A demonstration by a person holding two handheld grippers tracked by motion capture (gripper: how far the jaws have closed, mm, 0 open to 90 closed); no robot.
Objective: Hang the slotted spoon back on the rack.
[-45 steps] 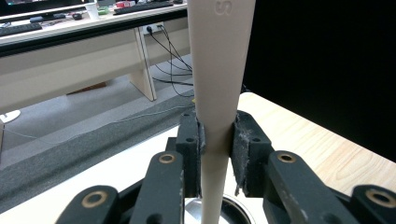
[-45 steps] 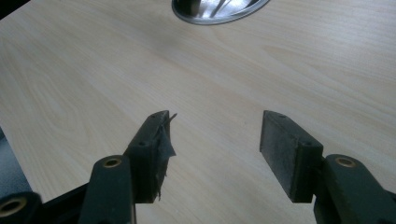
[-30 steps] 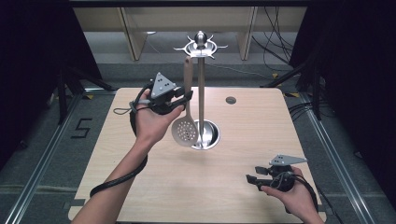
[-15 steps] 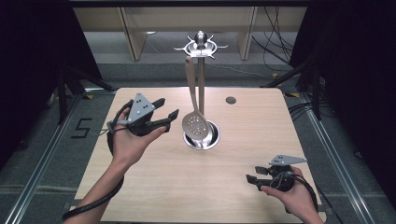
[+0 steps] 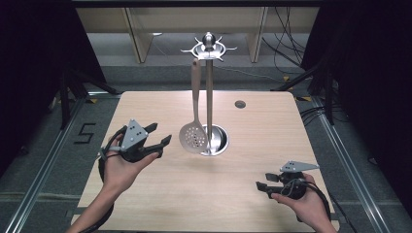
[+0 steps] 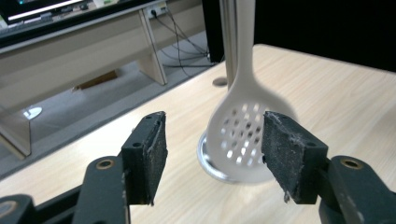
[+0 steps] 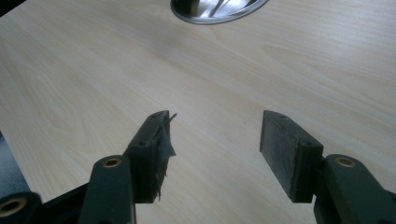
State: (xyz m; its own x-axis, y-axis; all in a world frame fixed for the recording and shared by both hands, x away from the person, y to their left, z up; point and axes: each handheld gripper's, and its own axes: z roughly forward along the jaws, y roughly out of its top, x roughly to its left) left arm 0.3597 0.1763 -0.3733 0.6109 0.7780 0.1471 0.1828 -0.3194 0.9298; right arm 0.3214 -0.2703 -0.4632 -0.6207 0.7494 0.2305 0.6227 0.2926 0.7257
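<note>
A grey slotted spoon [image 5: 194, 131] hangs by its handle from a hook on a metal utensil stand [image 5: 209, 87], whose round base [image 5: 219, 141] sits mid-table. My left gripper [image 5: 160, 136] is held up to the left of the spoon, open and empty, a short gap from it. Through its jaws the perforated spoon bowl [image 6: 240, 133] shows blurred ahead, over the stand base [image 6: 210, 161]. My right gripper [image 5: 262, 187] rests low near the table's front right, open, with nothing between its fingers. It faces bare wood, with the stand base [image 7: 215, 9] at the top edge.
The wooden table [image 5: 272, 145] has a small round cable hole [image 5: 240, 104] at the back right. Metal rails run along both sides on the floor. A light wooden bench [image 6: 84, 51] and cables lie beyond the far edge.
My left gripper let go of the spoon and drew back left and toward the front, open. The spoon now hangs free on the stand, swinging slightly. The right gripper stayed still.
</note>
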